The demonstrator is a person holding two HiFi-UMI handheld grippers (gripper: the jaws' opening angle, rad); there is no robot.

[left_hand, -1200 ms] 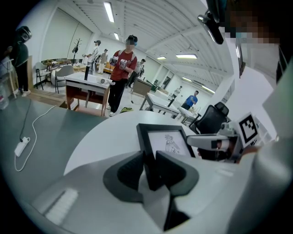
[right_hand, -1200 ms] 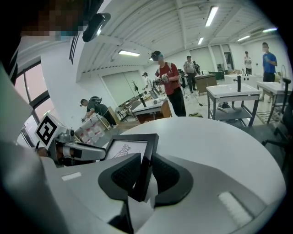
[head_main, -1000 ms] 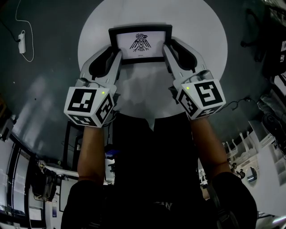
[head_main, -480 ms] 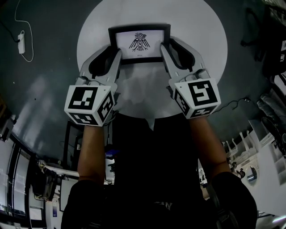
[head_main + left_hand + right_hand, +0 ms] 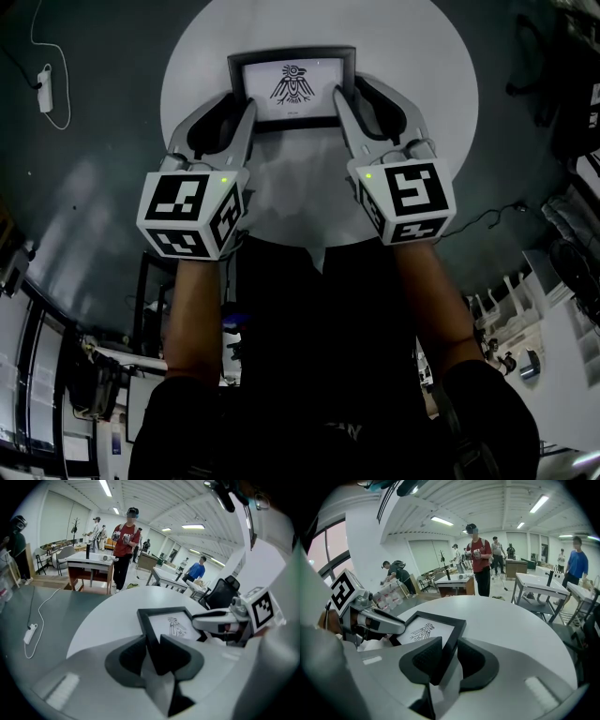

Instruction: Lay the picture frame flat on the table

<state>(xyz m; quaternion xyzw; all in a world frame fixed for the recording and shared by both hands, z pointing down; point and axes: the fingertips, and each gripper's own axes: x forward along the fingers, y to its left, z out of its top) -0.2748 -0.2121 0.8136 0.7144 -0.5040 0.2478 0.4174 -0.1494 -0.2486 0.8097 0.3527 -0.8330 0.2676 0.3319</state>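
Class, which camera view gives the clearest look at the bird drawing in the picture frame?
The head view: it faces the bird drawing in the picture frame squarely. Both gripper views see it slanted and squashed, the frame's near edge hidden.

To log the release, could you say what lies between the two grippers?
In the head view, the picture frame, lying flat; the left gripper and right gripper straddle its side edges, jaws having just been opening.
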